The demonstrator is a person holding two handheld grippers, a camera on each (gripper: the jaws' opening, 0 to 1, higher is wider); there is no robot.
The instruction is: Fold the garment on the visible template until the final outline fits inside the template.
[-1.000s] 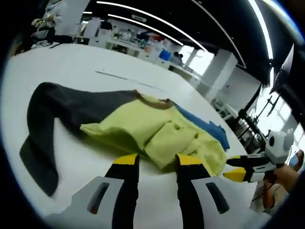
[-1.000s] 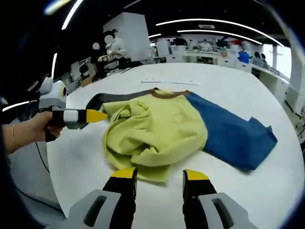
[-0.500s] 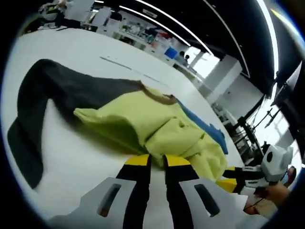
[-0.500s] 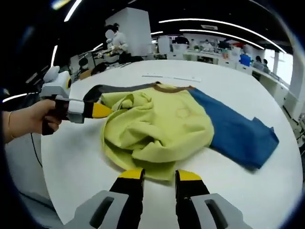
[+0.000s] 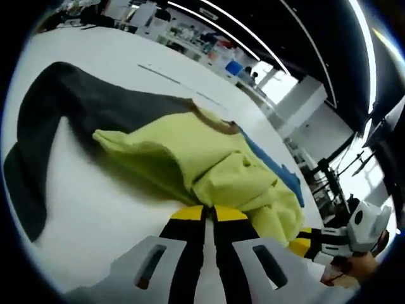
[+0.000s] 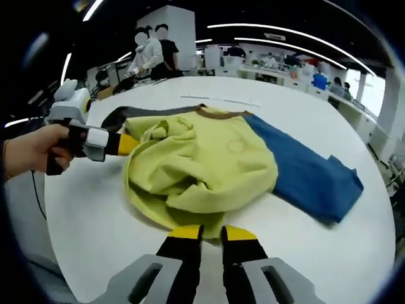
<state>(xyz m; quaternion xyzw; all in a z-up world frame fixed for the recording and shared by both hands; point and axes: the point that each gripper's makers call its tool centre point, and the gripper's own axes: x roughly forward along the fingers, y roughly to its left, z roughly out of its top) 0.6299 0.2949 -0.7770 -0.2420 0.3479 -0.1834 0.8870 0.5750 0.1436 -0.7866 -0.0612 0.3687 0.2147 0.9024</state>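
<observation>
The garment (image 5: 190, 149) (image 6: 209, 158) lies crumpled on the white table (image 5: 95, 202) (image 6: 88, 221). It has a yellow-green body, a brown collar (image 6: 218, 114), a dark grey sleeve (image 5: 57, 101) and a blue sleeve (image 6: 304, 171). My left gripper (image 5: 209, 213) is shut on the near yellow-green hem; in the right gripper view it (image 6: 130, 144) comes in from the left, held by a hand, with its yellow tip at the cloth's edge. My right gripper (image 6: 212, 233) has its jaws nearly together on the front hem; in the left gripper view it (image 5: 302, 244) meets the garment's low right edge.
A thin pale strip (image 5: 168, 75) (image 6: 218, 99) lies on the table beyond the collar. The round table's rim (image 6: 386, 209) runs close past the blue sleeve. People (image 6: 149, 54) and benches stand far behind.
Both grippers have moved in to the yellow-green hem, and their jaws have gone from wide apart to nearly together on it. The cloth has bunched slightly.
</observation>
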